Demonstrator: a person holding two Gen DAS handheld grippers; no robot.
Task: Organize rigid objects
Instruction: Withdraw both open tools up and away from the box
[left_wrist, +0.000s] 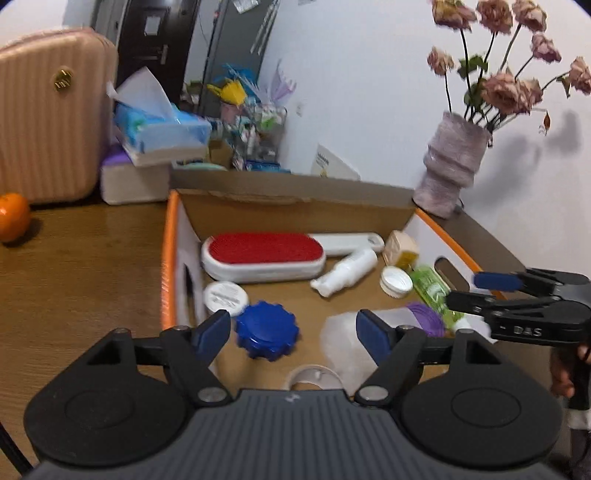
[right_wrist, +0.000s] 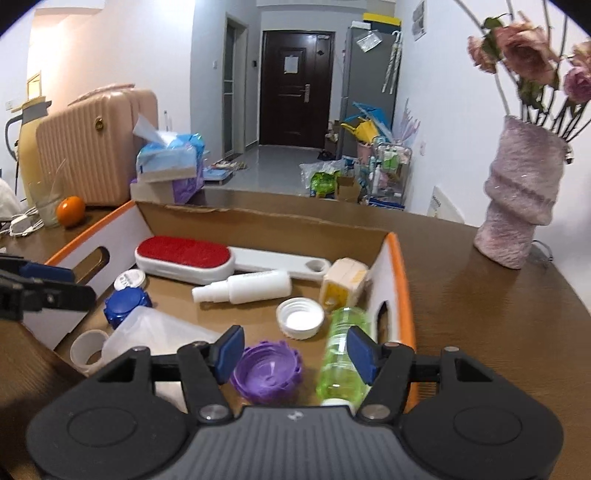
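Note:
An orange-rimmed cardboard box (left_wrist: 168, 236) (right_wrist: 400, 266) on the wooden table holds a red lint brush (left_wrist: 263, 254) (right_wrist: 184, 256), a white spray bottle (left_wrist: 347, 273) (right_wrist: 243, 287), a blue lid (left_wrist: 266, 329) (right_wrist: 125, 303), a purple lid (left_wrist: 426, 317) (right_wrist: 266, 373), a green bottle (left_wrist: 434, 291) (right_wrist: 343, 354), white caps and a clear container (left_wrist: 347, 339). My left gripper (left_wrist: 293, 334) is open and empty above the box's near left. My right gripper (right_wrist: 293, 350) is open and empty above the purple lid and green bottle; it also shows in the left wrist view (left_wrist: 461, 290).
A pink vase (left_wrist: 452, 166) (right_wrist: 517, 195) of flowers stands right of the box. An orange (left_wrist: 13, 218) (right_wrist: 70, 210), a pink suitcase (left_wrist: 51, 114) and tissue packs (left_wrist: 159, 129) are at the back left. A white tape ring (right_wrist: 86, 350) lies in the box's near corner.

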